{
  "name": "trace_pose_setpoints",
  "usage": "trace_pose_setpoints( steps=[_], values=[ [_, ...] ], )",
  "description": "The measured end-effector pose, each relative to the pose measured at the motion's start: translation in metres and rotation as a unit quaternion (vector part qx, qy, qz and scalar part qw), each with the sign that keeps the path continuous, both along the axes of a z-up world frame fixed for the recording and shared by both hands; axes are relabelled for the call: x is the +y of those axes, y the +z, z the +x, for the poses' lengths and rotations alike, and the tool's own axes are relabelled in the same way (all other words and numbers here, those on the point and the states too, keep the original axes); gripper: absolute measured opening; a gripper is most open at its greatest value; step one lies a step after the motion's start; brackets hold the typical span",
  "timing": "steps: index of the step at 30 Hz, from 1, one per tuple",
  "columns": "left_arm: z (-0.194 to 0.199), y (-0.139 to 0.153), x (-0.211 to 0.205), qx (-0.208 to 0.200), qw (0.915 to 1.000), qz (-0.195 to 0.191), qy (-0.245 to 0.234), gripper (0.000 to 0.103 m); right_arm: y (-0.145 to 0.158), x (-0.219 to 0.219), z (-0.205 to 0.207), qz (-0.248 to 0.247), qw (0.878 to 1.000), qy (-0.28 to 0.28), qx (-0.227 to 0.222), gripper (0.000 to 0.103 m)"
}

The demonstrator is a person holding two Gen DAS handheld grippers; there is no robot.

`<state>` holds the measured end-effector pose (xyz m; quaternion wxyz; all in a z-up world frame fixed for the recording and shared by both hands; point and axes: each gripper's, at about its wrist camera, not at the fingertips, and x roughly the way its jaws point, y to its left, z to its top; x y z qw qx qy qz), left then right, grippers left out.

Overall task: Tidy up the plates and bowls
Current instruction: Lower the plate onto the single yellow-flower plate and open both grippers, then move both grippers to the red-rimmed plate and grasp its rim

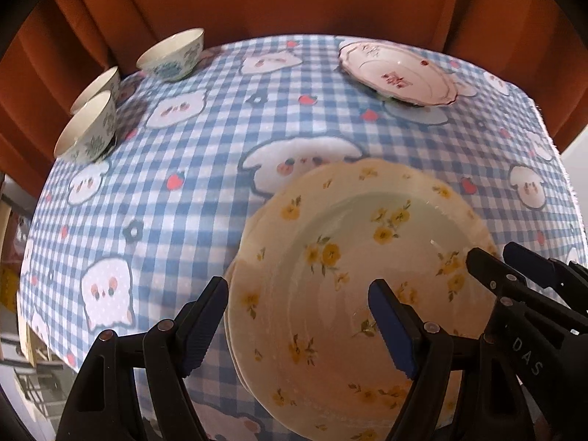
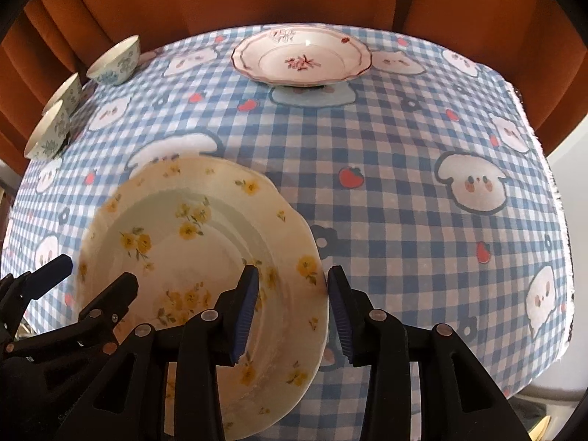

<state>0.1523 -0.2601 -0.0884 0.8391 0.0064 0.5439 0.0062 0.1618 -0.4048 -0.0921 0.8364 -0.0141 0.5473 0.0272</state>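
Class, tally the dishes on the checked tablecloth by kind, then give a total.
White bowls with green floral print: 3
Cream plates with yellow flowers, stacked: at least 2
White plate with pink flowers: 1
Total: at least 6

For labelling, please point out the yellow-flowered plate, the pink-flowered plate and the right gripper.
Yellow-flowered plate [image 2: 205,242]: right wrist view, its well.
Pink-flowered plate [image 2: 299,61]: right wrist view, centre motif.
Right gripper [image 2: 293,316]: right wrist view, between fingertips.

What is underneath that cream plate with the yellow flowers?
The cream yellow-flowered plate sits on at least one more similar plate, whose rim peeks out at its left edge. Anything further down, and the blue checked tablecloth beneath, is covered.
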Motion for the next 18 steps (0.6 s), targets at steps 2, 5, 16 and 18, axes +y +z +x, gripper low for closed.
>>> trace_pose_setpoints(
  steps=[2,5,16,18],
  values=[
    [0.003,0.006,0.003,-0.006,1.0,-0.001,-0.006,0.08,0.008,0.003,-0.001,0.002,1.0,-0.006,-0.009,0.053],
    [0.008,0.017,0.011,-0.018,0.9998,-0.008,-0.01,0.08,0.02,0.01,-0.002,-0.008,0.999,-0.013,-0.028,0.054],
    [0.042,0.049,0.028,-0.059,0.9967,-0.025,-0.049,0.081,0.054,0.027,0.014,-0.015,0.996,-0.06,-0.063,0.058],
    [0.05,0.053,0.028,-0.066,0.9962,-0.025,-0.051,0.081,0.059,0.028,0.02,-0.017,0.995,-0.068,-0.073,0.058]
  ],
)
